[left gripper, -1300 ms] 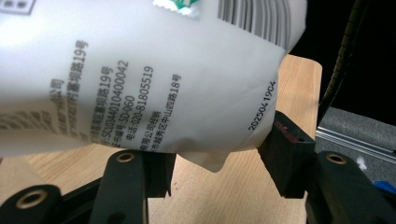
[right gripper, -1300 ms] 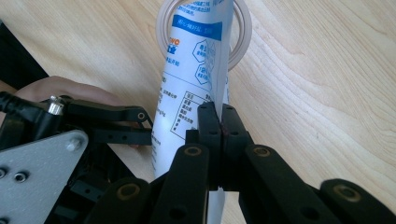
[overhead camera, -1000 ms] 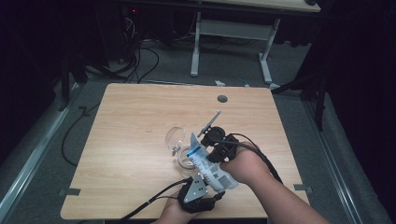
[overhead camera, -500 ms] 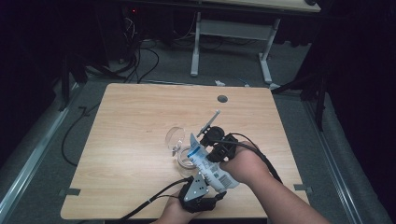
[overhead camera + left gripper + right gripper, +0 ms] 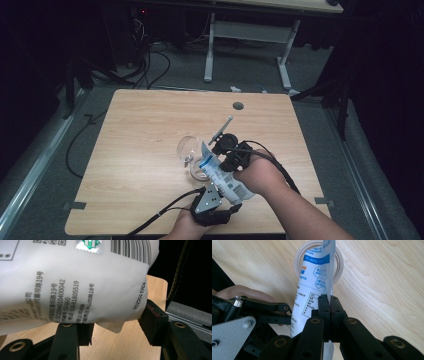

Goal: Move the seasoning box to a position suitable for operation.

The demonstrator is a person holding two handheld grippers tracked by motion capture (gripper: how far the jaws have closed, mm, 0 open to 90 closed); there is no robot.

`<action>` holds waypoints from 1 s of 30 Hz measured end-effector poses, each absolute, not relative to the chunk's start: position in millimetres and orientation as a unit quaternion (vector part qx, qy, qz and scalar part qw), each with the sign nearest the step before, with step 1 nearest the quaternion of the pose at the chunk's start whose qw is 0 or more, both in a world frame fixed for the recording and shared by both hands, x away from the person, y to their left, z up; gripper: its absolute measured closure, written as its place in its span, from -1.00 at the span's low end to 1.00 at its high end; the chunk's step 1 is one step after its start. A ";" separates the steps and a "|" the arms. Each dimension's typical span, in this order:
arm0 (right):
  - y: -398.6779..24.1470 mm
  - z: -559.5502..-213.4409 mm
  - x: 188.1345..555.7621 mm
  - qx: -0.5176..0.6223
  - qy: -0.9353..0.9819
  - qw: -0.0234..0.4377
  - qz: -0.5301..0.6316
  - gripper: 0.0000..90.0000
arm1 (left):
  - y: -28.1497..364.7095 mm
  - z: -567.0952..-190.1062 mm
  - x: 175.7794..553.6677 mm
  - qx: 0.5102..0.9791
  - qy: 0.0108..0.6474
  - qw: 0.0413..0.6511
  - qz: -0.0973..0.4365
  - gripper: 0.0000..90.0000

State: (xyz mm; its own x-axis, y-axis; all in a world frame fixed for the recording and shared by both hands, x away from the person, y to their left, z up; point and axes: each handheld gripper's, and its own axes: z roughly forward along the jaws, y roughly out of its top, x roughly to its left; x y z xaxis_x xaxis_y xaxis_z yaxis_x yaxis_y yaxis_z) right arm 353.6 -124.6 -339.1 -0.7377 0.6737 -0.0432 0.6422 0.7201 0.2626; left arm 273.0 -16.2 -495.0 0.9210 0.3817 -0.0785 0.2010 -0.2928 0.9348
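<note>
On the wooden table (image 5: 135,150) a clear glass cup (image 5: 188,148) stands left of centre, and a white printed pouch (image 5: 220,172) slants over it, upper end at the cup's mouth. The left gripper (image 5: 113,322) has its jaws spread around the pouch's fat lower end, pressing it from both sides. The right gripper (image 5: 329,303) pinches the pouch's thin edge, jaws nearly together. A metal rod (image 5: 221,130) lies just behind. This looks like the pouring step; next, tipping the pouch steeper calls for keeping its top end over the cup's rim.
</note>
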 end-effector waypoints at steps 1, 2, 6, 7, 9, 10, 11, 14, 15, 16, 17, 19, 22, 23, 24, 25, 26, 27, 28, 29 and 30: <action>-124.6 -339.1 353.6 0.356 0.925 0.068 0.116 1.00 | -16.2 -495.0 273.0 0.800 0.182 0.566 0.080 0.10; -124.3 -339.1 354.1 0.355 0.925 0.067 0.116 1.00 | -16.1 -495.0 273.2 0.800 0.182 0.566 0.080 0.10; -123.6 -338.7 354.3 0.353 0.926 0.069 0.114 1.00 | -16.1 -494.8 273.1 0.800 0.182 0.566 0.083 0.10; -123.4 -338.7 354.2 0.353 0.926 0.070 0.114 1.00 | -16.0 -494.7 273.1 0.800 0.182 0.566 0.083 0.10; -123.3 -338.6 354.4 0.352 0.926 0.069 0.114 1.00 | -16.0 -494.6 273.1 0.800 0.181 0.566 0.082 0.10; -123.1 -338.6 354.2 0.352 0.926 0.069 0.114 1.00 | -16.1 -494.7 272.9 0.800 0.180 0.566 0.084 0.10; -123.1 -338.6 354.2 0.352 0.926 0.069 0.114 1.00 | -16.1 -494.7 272.9 0.800 0.180 0.566 0.084 0.10; -123.3 -338.2 354.2 0.350 0.927 0.070 0.115 1.00 | -15.9 -494.6 273.0 0.800 0.180 0.566 0.086 0.10; -123.3 -338.2 354.2 0.350 0.927 0.070 0.115 1.00 | -15.9 -494.6 273.0 0.800 0.180 0.566 0.086 0.11; -123.2 -338.2 354.2 0.350 0.927 0.069 0.115 1.00 | -16.0 -494.6 272.8 0.800 0.179 0.565 0.087 0.11; -123.2 -338.2 354.2 0.350 0.927 0.069 0.115 1.00 | -16.0 -494.6 272.8 0.800 0.179 0.565 0.087 0.11; -123.1 -338.3 354.2 0.350 0.927 0.069 0.115 1.00 | -16.0 -494.5 272.7 0.800 0.179 0.566 0.087 0.11; -122.6 -337.6 354.3 0.352 0.927 0.067 0.113 1.00 | -15.9 -494.0 272.8 0.799 0.180 0.567 0.086 0.11; -122.4 -337.3 354.5 0.350 0.927 0.069 0.111 1.00 | -15.8 -493.7 272.8 0.799 0.180 0.567 0.085 0.11; -122.0 -336.9 354.7 0.350 0.928 0.069 0.111 1.00 | -15.6 -493.4 272.8 0.799 0.181 0.568 0.085 0.11; -122.0 -336.9 354.7 0.350 0.928 0.069 0.111 1.00 | -15.6 -493.4 272.8 0.799 0.181 0.568 0.085 0.11; -121.8 -337.1 355.1 0.348 0.928 0.069 0.112 1.00 | -15.6 -493.3 272.7 0.798 0.181 0.568 0.084 0.11; -121.8 -337.1 355.1 0.348 0.928 0.069 0.112 1.00 | -15.6 -493.3 272.7 0.798 0.181 0.568 0.084 0.11; -121.5 -337.3 355.3 0.347 0.929 0.068 0.113 1.00 | -15.5 -493.2 272.6 0.798 0.180 0.568 0.085 0.11; -121.5 -337.3 355.3 0.347 0.929 0.068 0.113 1.00 | -15.5 -493.2 272.6 0.798 0.180 0.568 0.085 0.11; -121.0 -337.3 355.1 0.346 0.929 0.070 0.111 1.00 | -15.4 -493.1 272.5 0.798 0.181 0.569 0.084 0.11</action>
